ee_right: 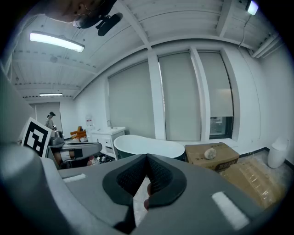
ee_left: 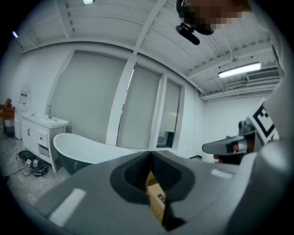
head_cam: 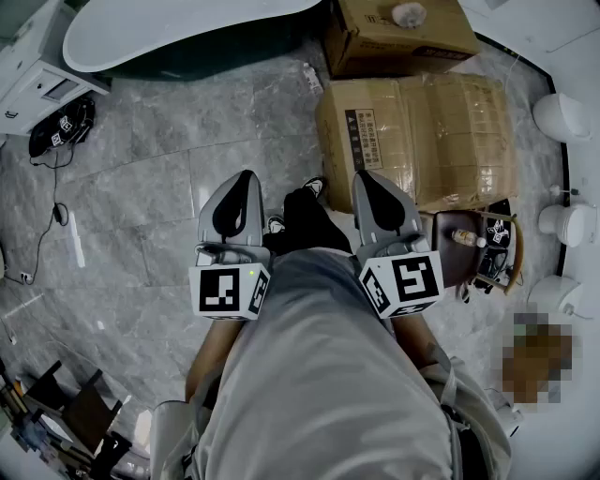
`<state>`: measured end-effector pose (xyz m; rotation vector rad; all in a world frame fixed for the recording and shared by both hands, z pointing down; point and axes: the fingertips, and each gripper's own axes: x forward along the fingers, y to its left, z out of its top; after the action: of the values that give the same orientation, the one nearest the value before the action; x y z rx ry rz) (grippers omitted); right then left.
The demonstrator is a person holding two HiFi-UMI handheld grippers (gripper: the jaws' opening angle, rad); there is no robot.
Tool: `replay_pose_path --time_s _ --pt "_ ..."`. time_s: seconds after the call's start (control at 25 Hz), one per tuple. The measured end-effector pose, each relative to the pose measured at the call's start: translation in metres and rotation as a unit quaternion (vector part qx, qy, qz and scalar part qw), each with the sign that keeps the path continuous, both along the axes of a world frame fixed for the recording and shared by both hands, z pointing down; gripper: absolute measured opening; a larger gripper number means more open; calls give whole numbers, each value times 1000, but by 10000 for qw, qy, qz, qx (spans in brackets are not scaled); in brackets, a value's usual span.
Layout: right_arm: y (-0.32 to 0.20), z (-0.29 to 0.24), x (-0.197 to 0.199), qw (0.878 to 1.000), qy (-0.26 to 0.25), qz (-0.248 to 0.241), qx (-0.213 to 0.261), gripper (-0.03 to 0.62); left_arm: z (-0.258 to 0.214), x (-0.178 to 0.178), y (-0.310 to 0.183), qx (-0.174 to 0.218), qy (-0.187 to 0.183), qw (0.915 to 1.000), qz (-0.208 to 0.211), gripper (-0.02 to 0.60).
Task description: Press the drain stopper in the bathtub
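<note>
Both the left hand-held gripper (head_cam: pixel 242 187) and the right hand-held gripper (head_cam: pixel 367 187) have their jaws together on nothing, held side by side close to the person's body. The bathtub (head_cam: pixel 169 33) lies well ahead and off to the left across bare floor (head_cam: pixel 141 187), its long axis running crosswise, so the left one is nearer. Cardboard boxes (head_cam: pixel 422 141) sit ahead of the right one. The drain stopper is hidden inside the tub.

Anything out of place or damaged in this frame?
A large cardboard box on the grey floor near the bathtub looks crumpled and sagging on top, with a smaller box behind it. A loose cable trails across the floor at left. Nothing looks spilled.
</note>
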<state>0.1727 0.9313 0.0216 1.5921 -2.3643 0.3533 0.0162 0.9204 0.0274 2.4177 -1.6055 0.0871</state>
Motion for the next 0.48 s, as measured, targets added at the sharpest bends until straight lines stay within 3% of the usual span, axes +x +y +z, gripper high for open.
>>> replay_pose_path --time_s 0.28,0.48 --pt "14 7 -15 9999 -73 -39 -80 -2 1 -23 12 40 -15 10000 62 0" --pt "6 4 -16 9979 -623 -43 -191 -2 2 -31 4 -20 -24 10000 41 0"
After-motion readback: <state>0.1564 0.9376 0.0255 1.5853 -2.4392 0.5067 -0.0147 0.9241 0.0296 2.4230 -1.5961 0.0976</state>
